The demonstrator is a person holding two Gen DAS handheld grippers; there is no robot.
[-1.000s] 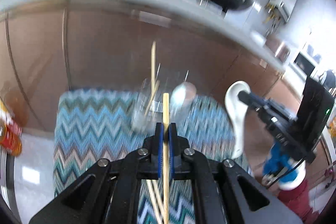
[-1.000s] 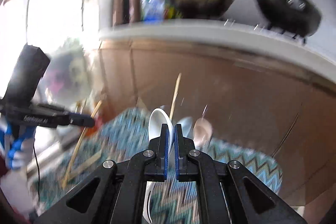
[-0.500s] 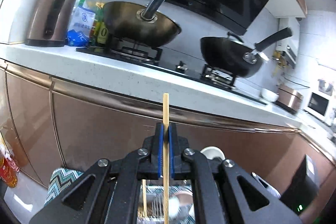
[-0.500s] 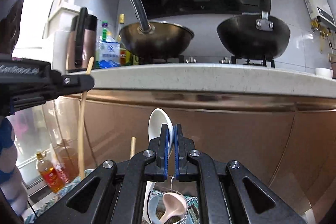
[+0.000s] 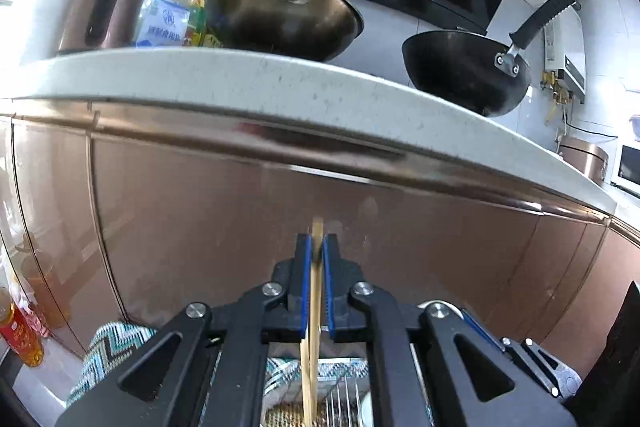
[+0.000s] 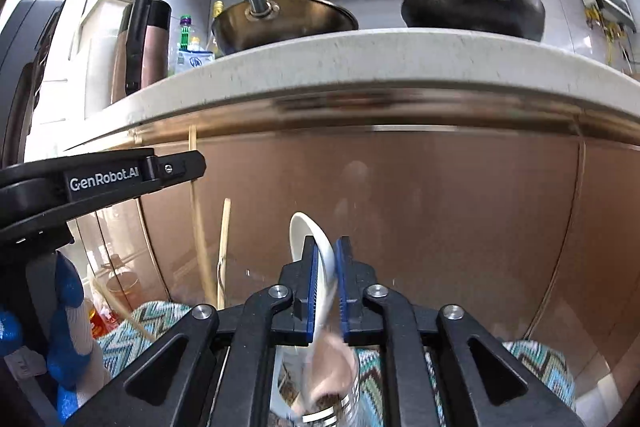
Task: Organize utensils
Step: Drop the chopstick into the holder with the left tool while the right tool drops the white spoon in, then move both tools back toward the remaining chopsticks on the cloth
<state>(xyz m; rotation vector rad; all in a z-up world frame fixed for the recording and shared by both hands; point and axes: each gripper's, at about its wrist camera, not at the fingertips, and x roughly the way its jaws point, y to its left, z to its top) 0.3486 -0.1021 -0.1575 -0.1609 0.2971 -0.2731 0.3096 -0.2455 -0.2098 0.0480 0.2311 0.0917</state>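
Note:
My left gripper (image 5: 316,247) is shut on a wooden chopstick (image 5: 314,307), held upright; its lower end reaches down toward a glass holder (image 5: 320,387) below the fingers. A second chopstick (image 5: 305,379) stands beside it. My right gripper (image 6: 327,251) is shut on a white ceramic spoon (image 6: 310,239), upright over a glass holder (image 6: 320,387) that also holds a pink spoon (image 6: 326,359). In the right wrist view the left gripper (image 6: 176,169) shows at left with its chopstick (image 6: 198,223), and another chopstick (image 6: 223,251) stands nearby.
A zigzag-patterned mat (image 6: 132,331) lies under the holders. Brown cabinet fronts (image 5: 220,227) and a white countertop edge (image 5: 280,87) stand close ahead, with two woks (image 5: 276,15) and bottles (image 5: 168,15) on top. An oil bottle (image 5: 16,335) stands at lower left.
Both grippers have come lower, so the countertop edge sits higher in view. The chopstick has slid down between the left fingers. The white spoon has tilted in the right fingers.

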